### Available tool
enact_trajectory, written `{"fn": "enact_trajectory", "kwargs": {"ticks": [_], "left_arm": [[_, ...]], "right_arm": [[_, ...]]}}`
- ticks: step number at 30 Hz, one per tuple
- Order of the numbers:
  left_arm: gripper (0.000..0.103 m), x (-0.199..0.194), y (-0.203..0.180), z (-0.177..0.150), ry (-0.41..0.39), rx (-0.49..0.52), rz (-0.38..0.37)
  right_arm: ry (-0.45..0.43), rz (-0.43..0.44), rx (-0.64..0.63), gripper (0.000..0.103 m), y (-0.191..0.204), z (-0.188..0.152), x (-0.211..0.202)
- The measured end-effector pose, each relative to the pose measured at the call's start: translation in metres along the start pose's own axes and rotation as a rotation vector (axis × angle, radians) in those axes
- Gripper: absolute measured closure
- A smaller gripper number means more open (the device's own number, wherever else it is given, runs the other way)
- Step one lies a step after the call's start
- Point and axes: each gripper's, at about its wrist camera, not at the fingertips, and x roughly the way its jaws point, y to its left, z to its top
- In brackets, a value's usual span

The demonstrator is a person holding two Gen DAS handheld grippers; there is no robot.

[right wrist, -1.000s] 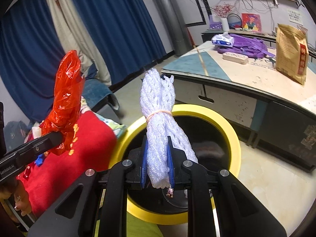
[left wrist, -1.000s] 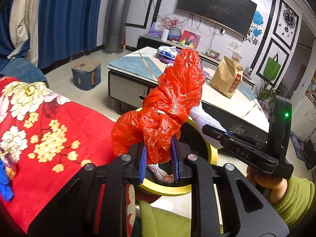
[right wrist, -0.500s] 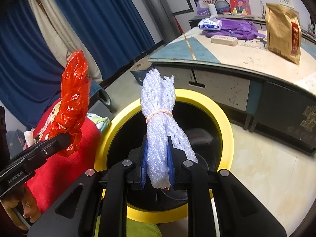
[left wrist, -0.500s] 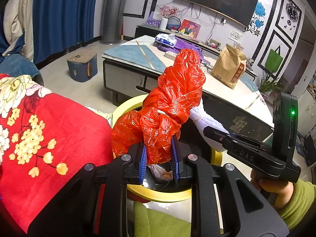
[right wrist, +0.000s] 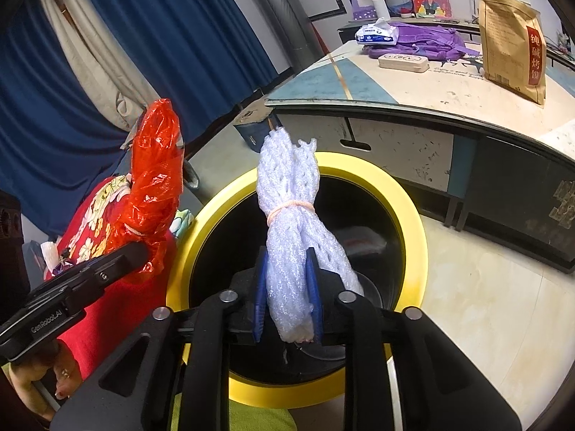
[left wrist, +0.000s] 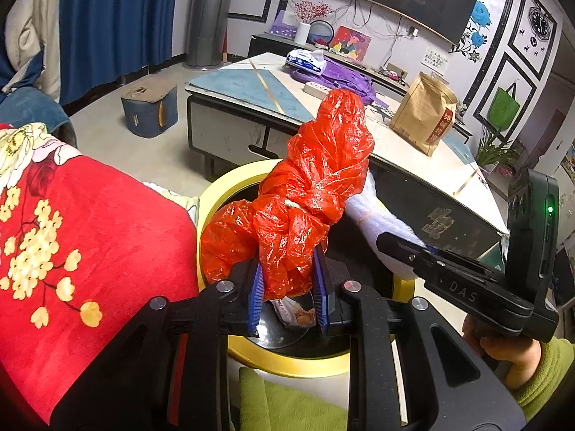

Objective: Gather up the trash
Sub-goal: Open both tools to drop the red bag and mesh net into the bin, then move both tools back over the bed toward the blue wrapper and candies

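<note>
My left gripper (left wrist: pixel 287 287) is shut on a crumpled red plastic bag (left wrist: pixel 309 194), held over the left part of a round bin with a yellow rim (left wrist: pixel 230 186) and a black inside. My right gripper (right wrist: pixel 285 298) is shut on a white foam net bundle (right wrist: pixel 291 215) tied with a pink band, held over the middle of the same bin (right wrist: pixel 406 197). The red bag (right wrist: pixel 154 179) also shows at the left of the right wrist view. The white bundle (left wrist: pixel 381 215) shows behind the red bag in the left wrist view. A wrapper (left wrist: pixel 294 314) lies at the bin's bottom.
A red floral blanket (left wrist: pixel 72 233) lies left of the bin. A low table (right wrist: pixel 449 93) stands behind it with a brown paper bag (right wrist: pixel 514 43), a purple bag (right wrist: pixel 424 43) and a tissue pack (right wrist: pixel 375 34). A blue stool (left wrist: pixel 149 109) stands on the floor.
Both grippers have moved forward over the bin, still holding their bundles. The bin's opening now fills more of both views.
</note>
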Motion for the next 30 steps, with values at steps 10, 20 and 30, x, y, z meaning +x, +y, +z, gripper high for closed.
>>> {"fn": "enact_trajectory", "kwargs": {"ticks": [10, 20, 30], "left_arm": [[0.015, -0.011, 0.006, -0.001, -0.067, -0.060, -0.002], [0.011, -0.036, 0.014, -0.002, -0.137, -0.080, 0.022], [0.011, -0.066, 0.027, -0.004, -0.200, -0.109, 0.081]], "right_arm": [[-0.026, -0.015, 0.025, 0.054, -0.002, 0.001, -0.006], [-0.061, -0.021, 0.001, 0.047, 0.006, 0.001, -0.013], [-0.123, -0.008, -0.089, 0.039, 0.031, 0.002, -0.028]]}}
